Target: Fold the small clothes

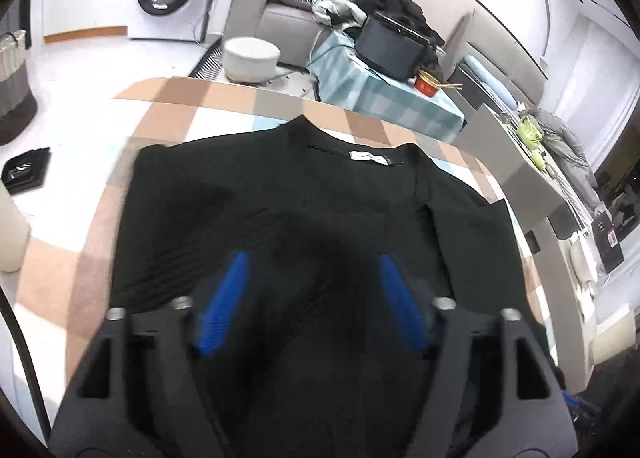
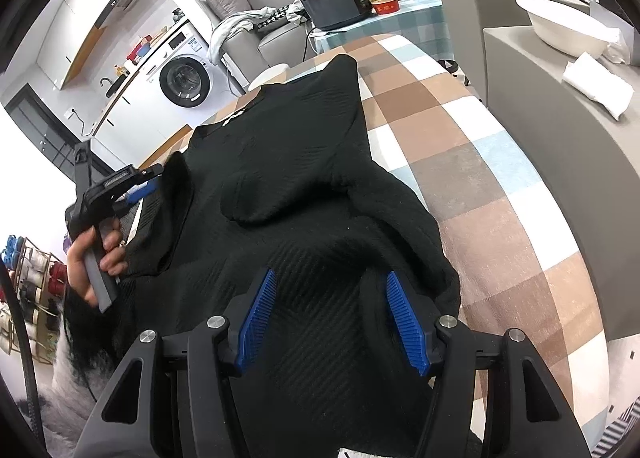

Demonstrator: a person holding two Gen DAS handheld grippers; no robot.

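Folding was midway: one black ribbed knit sweater [image 1: 304, 198] lay spread on the brown, white and blue checked surface [image 2: 460, 130], collar at twelve o'clock from the left wrist camera, one sleeve already laid across its body. Left hand-held gripper [image 1: 312, 262] hovered over the garment's middle with jaws wide apart and nothing held, while the right hand-held gripper [image 2: 330, 276] stood about half open above the hem, fabric between its blue pads but not visibly pinched. Next, I judge, both of the two grippers need to close on the cloth to make another fold.
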